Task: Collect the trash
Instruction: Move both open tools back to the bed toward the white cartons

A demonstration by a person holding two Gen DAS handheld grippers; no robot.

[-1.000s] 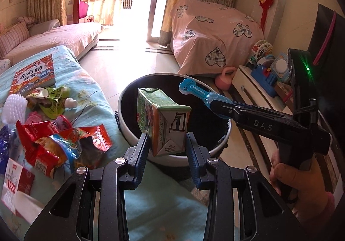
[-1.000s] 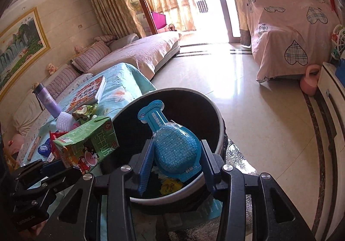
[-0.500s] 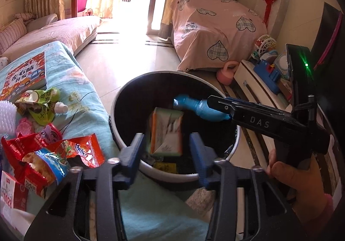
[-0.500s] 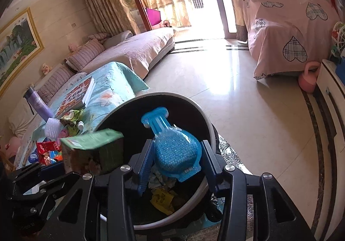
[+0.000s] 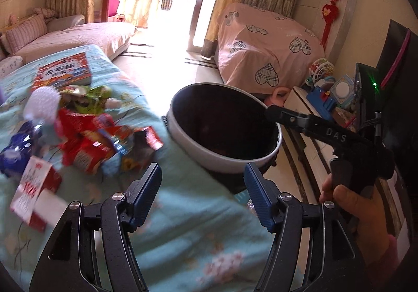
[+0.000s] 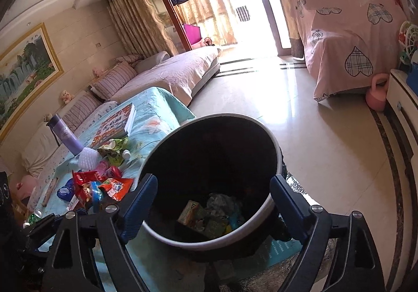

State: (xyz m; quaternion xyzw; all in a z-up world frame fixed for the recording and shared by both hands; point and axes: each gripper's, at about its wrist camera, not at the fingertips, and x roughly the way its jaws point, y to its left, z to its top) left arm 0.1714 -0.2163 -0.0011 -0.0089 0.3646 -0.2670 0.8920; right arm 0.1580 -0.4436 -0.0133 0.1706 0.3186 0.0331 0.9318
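Both loads have gone since a second ago: the carton (image 6: 190,211) that the left gripper (image 5: 202,188) held and the blue pack that the right gripper (image 6: 214,194) held now lie in the bottom of the bin (image 6: 277,161), among other scraps. Each tool's jaws are opening, well apart, with nothing between them. The left gripper has swung off the bin mouth toward the bed (image 5: 188,226).

Nearest the left gripper, the bed's turquoise cover is bare. Just beyond, toward the bed's left edge, lies the rest of the trash: a red-and-white box (image 5: 35,194), a heap of red wrappers (image 5: 88,140), a blue packet (image 5: 15,151), then a green pouch (image 5: 88,100) farther back. A white spiky ball (image 5: 43,102), a book (image 5: 62,74) and a purple flask (image 6: 65,136) sit behind these and look like keepers, though that is a guess.

The step in hand is likely the return for another piece. To do it well, take the near wrappers first, pinching one crumpled fold so that only a single piece lifts. Keep the right gripper clear of the rim, which stands close beside the bed's right edge. The left view is blurred, so exact wrapper edges are hard to read.
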